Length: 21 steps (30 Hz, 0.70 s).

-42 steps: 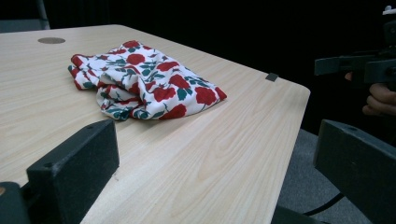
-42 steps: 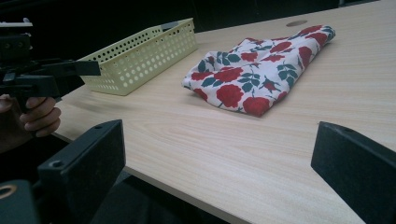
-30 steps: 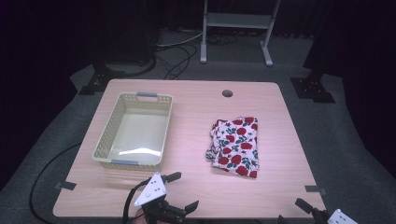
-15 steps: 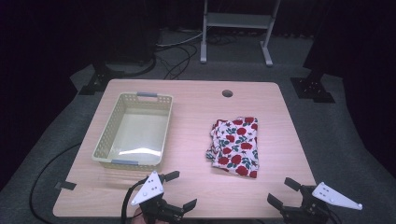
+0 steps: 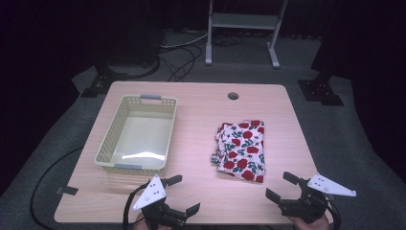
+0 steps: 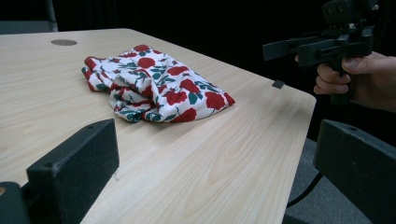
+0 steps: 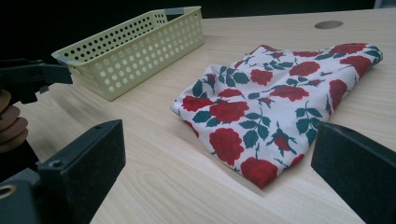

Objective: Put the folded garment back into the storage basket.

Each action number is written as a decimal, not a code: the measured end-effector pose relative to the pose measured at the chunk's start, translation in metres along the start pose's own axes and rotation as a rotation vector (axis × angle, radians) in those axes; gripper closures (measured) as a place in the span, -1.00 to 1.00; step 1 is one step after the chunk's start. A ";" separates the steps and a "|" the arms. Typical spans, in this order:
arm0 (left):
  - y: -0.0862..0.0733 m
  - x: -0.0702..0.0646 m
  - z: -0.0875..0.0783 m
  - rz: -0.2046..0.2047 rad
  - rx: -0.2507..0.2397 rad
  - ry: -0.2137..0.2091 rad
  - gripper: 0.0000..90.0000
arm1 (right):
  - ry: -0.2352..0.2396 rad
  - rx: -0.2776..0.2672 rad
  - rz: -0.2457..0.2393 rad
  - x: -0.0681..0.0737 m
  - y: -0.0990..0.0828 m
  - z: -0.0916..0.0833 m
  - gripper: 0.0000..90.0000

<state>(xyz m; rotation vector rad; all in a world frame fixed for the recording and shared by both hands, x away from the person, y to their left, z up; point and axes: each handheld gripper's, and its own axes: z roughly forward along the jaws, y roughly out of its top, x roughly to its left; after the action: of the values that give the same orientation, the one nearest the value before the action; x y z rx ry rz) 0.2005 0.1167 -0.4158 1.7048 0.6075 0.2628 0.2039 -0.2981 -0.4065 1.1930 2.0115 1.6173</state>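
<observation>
In the high view the folded rose-print cloth (image 5: 241,150) lies flat on the right half of the wooden table (image 5: 201,100), well apart from the empty yellow basket (image 5: 138,133) on the left half. Both tools sit at the near edge: the left gripper (image 5: 184,194) with its jaws spread wide over the bare wood, the right gripper (image 5: 283,186) likewise wide and just short of the cloth's near corner. This looks like the approach step — nothing is grasped yet. In the left gripper view the cloth (image 6: 154,84) lies ahead and apart from the open jaws, with the other hand (image 6: 350,79) and its tool off to the right. In the right gripper view the cloth (image 7: 280,98) sits between the spread jaws but beyond them, and the basket (image 7: 135,51) stands farther off. The next move, as I judge it, calls for the right gripper to go forward and low to pinch the cloth's near edge — probably for a carry to the basket. Against the frame a second ago, the right gripper has come in from the table's corner to stand by the cloth; the left has barely shifted, and cloth and basket lie as they did.
</observation>
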 end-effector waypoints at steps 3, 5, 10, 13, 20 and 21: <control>0.000 0.000 -0.001 -0.002 -0.001 0.001 -1.00 | 0.007 0.008 -0.006 -0.002 0.004 0.007 -0.95; 0.000 0.000 -0.001 -0.001 0.000 0.001 -1.00 | 0.007 0.013 -0.009 -0.003 0.005 0.009 -0.95; 0.000 0.001 -0.001 -0.003 0.001 0.002 -1.00 | 0.017 0.027 -0.015 -0.006 0.010 0.017 -0.95; 0.000 0.001 -0.001 -0.004 0.002 0.001 -1.00 | 0.022 0.033 -0.017 -0.008 0.013 0.021 -0.95; -0.001 0.001 -0.001 -0.005 0.001 0.002 -1.00 | 0.029 0.047 -0.027 -0.011 0.019 0.029 -0.95; -0.001 0.002 -0.001 -0.005 0.001 0.002 -1.00 | 0.029 0.052 -0.030 -0.011 0.020 0.031 -0.95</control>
<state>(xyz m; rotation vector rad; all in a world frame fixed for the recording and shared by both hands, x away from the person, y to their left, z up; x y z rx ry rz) 0.2012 0.1183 -0.4164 1.7044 0.6131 0.2608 0.2401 -0.2854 -0.4016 1.1582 2.0907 1.5864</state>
